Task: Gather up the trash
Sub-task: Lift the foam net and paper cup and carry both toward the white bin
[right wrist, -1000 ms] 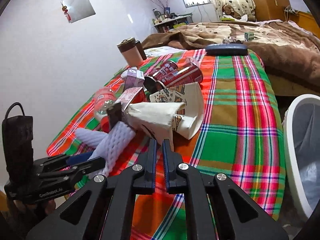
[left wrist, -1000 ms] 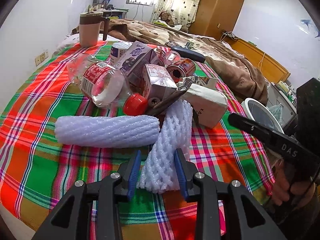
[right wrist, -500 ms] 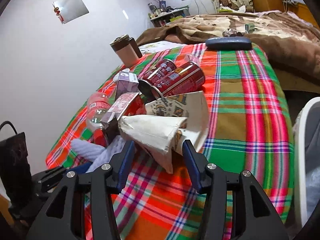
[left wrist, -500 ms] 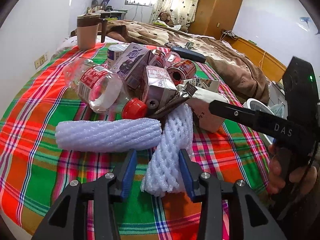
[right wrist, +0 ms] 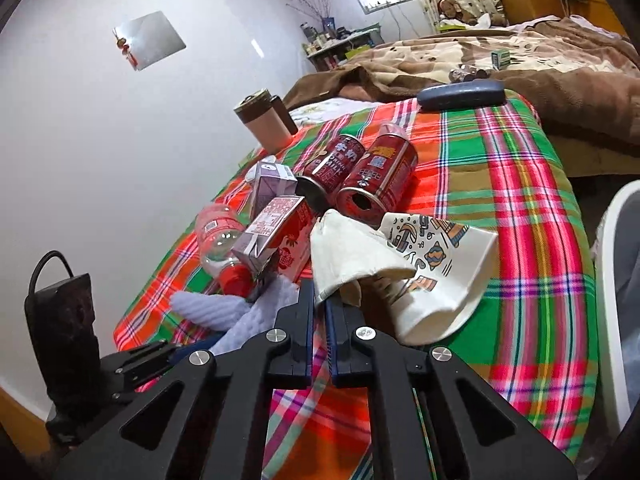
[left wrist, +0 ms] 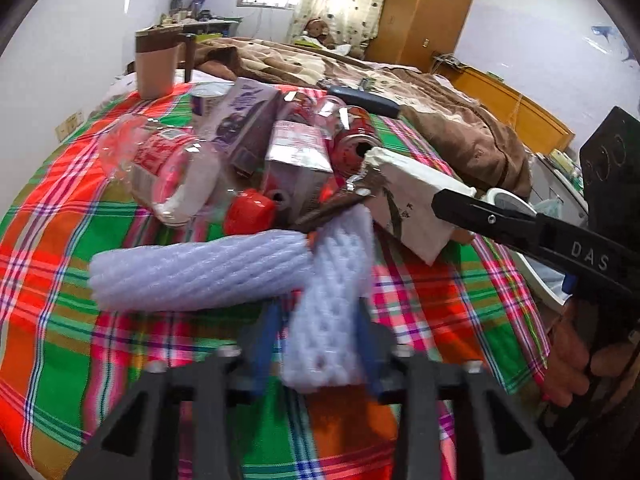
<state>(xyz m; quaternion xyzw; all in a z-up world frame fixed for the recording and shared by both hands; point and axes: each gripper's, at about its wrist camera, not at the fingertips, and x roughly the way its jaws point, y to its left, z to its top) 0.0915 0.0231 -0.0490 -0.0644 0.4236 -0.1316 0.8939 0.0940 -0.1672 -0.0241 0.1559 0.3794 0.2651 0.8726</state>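
While both loads sit at the near edge of the plaid desk (right wrist: 520, 184), left gripper (left wrist: 316, 344) is clenched on foam net (left wrist: 332, 300); right gripper (right wrist: 318, 312) pinches paper bag (right wrist: 344, 252); lift clear of heap, carry to bin (right wrist: 616, 280).

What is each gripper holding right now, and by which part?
The left gripper is shut on the near end of a white foam net sleeve. The right gripper is shut on the near edge of the crushed plain paper cup.

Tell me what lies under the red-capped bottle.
The plaid cloth shows beneath the bottle; its red cap sits just behind a foam net sleeve. The rest is covered.
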